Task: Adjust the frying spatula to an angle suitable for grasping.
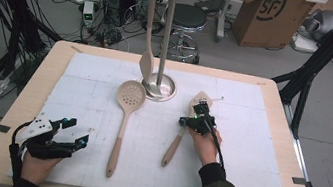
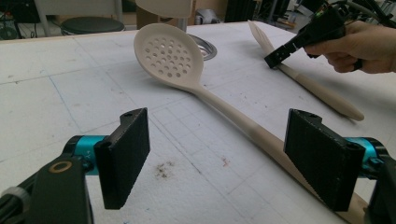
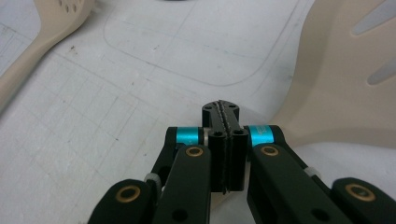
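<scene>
A beige skimmer lies on the white board, bowl toward the stand and handle toward me. Right of it lies a beige slotted turner. My right gripper is shut with nothing between its jaws, tips down at the turner's neck. In the right gripper view the closed jaws sit just left of the turner's blade. My left gripper rests open at the near left. In its own view the left gripper frames the skimmer's handle, and the right gripper touches the turner.
A metal utensil stand rises at the board's far middle with a beige spatula hanging from it. Beyond the table are a stool, a cardboard box, floor cables and black frame legs.
</scene>
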`<action>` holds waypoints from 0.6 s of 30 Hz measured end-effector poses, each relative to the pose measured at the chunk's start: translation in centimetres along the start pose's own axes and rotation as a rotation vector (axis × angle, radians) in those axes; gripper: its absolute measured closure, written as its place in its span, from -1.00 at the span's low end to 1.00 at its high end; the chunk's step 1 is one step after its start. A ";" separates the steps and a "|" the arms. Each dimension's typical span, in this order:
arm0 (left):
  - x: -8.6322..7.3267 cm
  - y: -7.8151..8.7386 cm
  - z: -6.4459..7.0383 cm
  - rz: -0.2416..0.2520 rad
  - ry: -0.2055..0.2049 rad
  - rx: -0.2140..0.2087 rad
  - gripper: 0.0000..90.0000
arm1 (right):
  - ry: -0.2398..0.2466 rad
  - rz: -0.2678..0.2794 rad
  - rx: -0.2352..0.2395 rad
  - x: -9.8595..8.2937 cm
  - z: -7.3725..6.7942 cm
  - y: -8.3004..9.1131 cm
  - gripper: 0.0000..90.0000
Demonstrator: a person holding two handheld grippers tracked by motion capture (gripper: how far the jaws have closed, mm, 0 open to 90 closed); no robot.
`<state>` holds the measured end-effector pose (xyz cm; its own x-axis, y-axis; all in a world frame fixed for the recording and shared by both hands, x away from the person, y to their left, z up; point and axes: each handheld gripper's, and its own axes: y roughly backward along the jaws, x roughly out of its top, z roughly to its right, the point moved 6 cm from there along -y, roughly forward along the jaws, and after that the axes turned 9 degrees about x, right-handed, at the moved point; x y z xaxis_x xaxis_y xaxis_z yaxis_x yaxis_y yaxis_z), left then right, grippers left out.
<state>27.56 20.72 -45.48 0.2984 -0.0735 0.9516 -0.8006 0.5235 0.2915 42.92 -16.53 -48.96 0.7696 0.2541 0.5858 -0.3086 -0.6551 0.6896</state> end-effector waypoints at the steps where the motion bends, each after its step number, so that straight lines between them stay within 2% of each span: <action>1: 0.0 0.0 0.0 0.001 0.000 0.001 -0.48 | -0.007 0.002 0.003 -0.1 0.0 0.1 1.00; 9: 0.1 -0.1 0.1 0.005 -0.002 0.002 -0.48 | -0.027 0.039 0.024 -0.9 0.5 0.8 1.00; 18: 0.0 -0.1 -0.1 0.003 0.003 0.011 -0.48 | -0.023 0.035 0.018 -0.9 0.5 0.8 1.00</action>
<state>27.67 20.75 -45.49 0.2975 -0.0690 0.9522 -0.8071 0.5145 0.2895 42.22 -17.67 -49.13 0.7709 0.2144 0.5998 -0.3261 -0.6760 0.6608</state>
